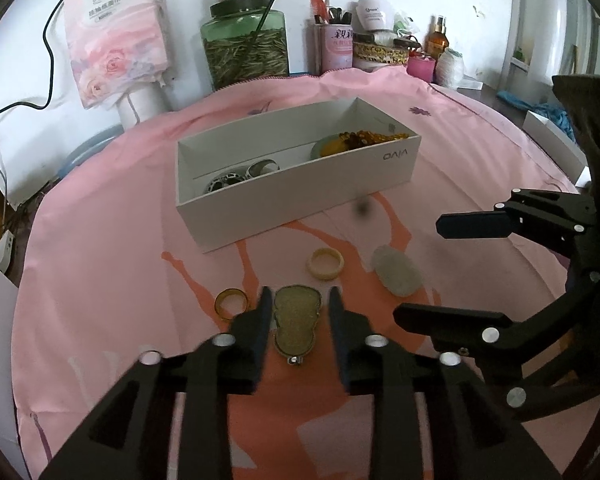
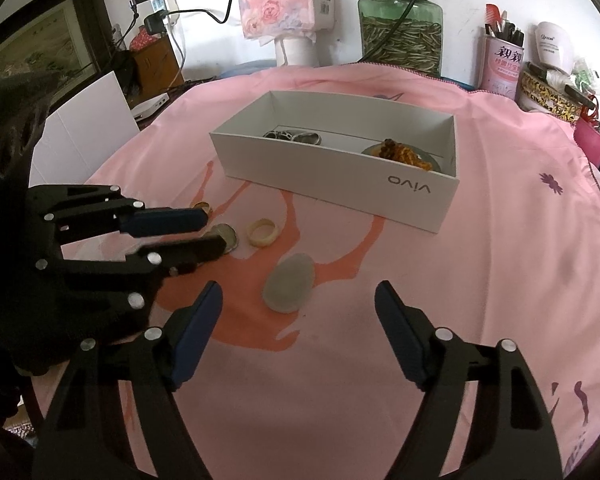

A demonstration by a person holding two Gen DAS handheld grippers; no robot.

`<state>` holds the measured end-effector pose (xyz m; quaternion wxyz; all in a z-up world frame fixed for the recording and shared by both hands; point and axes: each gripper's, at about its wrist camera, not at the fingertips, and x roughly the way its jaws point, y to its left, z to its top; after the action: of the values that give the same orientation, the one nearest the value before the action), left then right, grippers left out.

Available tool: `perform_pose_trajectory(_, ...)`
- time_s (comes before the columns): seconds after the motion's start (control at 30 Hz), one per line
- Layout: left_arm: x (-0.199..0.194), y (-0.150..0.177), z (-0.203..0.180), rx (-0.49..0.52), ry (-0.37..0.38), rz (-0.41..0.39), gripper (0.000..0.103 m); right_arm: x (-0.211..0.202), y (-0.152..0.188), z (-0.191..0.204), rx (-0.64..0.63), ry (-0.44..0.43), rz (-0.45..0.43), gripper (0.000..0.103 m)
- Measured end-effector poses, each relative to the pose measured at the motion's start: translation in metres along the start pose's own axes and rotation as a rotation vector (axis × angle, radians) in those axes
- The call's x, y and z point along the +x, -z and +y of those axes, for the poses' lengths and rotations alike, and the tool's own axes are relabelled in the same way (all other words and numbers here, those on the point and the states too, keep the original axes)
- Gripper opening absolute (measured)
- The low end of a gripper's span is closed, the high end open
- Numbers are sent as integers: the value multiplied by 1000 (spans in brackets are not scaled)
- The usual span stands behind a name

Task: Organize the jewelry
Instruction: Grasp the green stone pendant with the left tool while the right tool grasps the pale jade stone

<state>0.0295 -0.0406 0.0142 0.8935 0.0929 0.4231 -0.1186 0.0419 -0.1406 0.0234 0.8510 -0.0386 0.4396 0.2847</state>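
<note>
Straddling the gourd-shaped pendant (image 1: pixel 297 322), the left gripper (image 1: pixel 298 300) has a finger on each side of it, with a sliver of cloth visible between pads and rim, so it looks spread around the piece rather than pinching it. The pendant lies flat on the pink cloth (image 1: pixel 120 240), well in front of the white box (image 1: pixel 300 184) where bangles and amber beads already sit.

The trouble I'd expect is a thin, flat thing being squeezed on soft fabric: the pads could ride over its edge, pinch a fold of cloth, or flip it toward the amber ring (image 1: pixel 231 303), which lies just to its left and near the box-facing tip of the left finger. That ring could get dragged along.

The right gripper (image 2: pixel 298 300) hangs wide apart and empty, nearer to me than the box, with the pale oval stone (image 2: pixel 288 282) just ahead of its tips. The cream ring (image 2: pixel 262 233) lies between stone and box. With both tools crowding this patch, a bump between them seems possible.
</note>
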Motion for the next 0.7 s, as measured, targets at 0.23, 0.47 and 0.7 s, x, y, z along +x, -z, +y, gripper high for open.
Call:
perform_pose_trajectory(0.23, 3, 0, 1, -4, -10, 9, 40, 0, 2, 6, -27, -3, 5, 74)
perform_pose_trajectory(0.47, 8, 1, 3, -5, 31, 28, 29, 0, 1, 6, -26, -2, 6, 74)
perform_pose_trajectory(0.7, -5, 0, 10, -41, 17, -20, 25, 0, 1, 4, -30, 7, 6, 68)
